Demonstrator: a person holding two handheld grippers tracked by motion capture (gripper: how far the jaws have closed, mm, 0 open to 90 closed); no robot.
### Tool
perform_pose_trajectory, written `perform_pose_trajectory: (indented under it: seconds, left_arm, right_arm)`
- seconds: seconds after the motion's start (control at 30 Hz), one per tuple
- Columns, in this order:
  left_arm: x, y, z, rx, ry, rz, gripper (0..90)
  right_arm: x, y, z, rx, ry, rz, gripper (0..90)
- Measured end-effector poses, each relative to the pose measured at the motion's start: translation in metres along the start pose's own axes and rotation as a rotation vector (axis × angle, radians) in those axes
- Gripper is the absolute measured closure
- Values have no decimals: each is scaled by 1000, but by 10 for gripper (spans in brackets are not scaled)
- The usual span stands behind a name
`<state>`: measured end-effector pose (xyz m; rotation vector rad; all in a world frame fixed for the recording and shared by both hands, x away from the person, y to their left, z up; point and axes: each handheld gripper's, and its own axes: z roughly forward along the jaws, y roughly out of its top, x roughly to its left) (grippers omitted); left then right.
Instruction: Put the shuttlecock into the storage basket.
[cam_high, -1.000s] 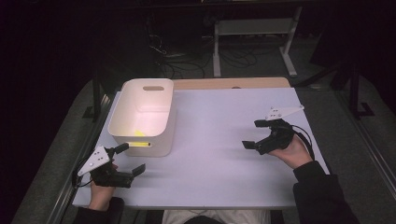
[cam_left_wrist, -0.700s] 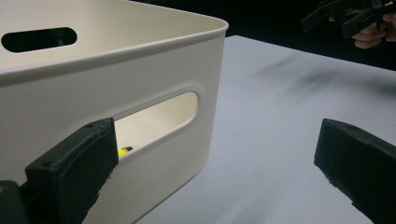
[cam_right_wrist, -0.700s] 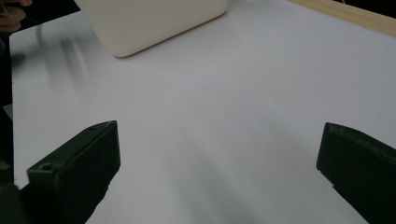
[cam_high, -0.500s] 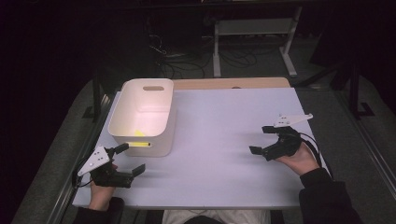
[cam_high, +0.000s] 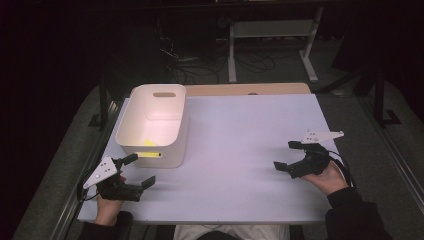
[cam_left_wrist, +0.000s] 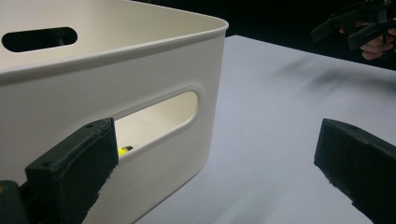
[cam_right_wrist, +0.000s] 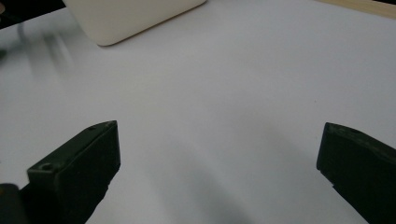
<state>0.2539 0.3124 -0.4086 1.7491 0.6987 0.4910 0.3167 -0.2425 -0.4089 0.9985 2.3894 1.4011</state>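
**Both tongs wide open and empty, bin at the upper left**

At the lower left of the high view, the left tongs (cam_high: 136, 170) sit low over the near edge of the white worktop (cam_high: 240, 150), gripped by a hand that comes in from the bottom of the frame. Their jaws stand far apart with nothing between them. In the left gripper view the two black jaws frame the near wall of the cream bin (cam_left_wrist: 140, 93), one jaw in front of that wall and the other over bare worktop.

At the lower right of the high view, the right tongs (cam_high: 287, 155) rest in the other hand near the right edge of the worktop, jaws also spread wide and holding nothing. In the right gripper view only plain white surface lies between the jaws, with a corner of the bin at the top left of the frame.

Farther back, the bin stands upright at the upper left of the worktop, just beyond the left tongs and well apart from the right ones. A small yellow object (cam_high: 148, 142) lies on its floor near the front wall; it also shows through the handle slot (cam_left_wrist: 159, 119) in the left gripper view.

Beyond the worktop, a dark floor with cables and a metal frame fills the top of the high view.
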Motion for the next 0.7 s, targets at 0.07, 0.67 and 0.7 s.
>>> perform_pose_trajectory:
  seconds: [0.07,0.67,0.7]
  left_arm:
    - [0,0,0,0,0,0,0]
    - [0,0,0,-2,0,-1,0]
    - [0,0,0,-1,0,-1,0]
  right_arm:
    - [0,-4,-1,2,-5,-2,0]
    - [-2,-30,-17,-24,-46,21,0]
    - [-2,-30,-17,-22,-46,19,0]
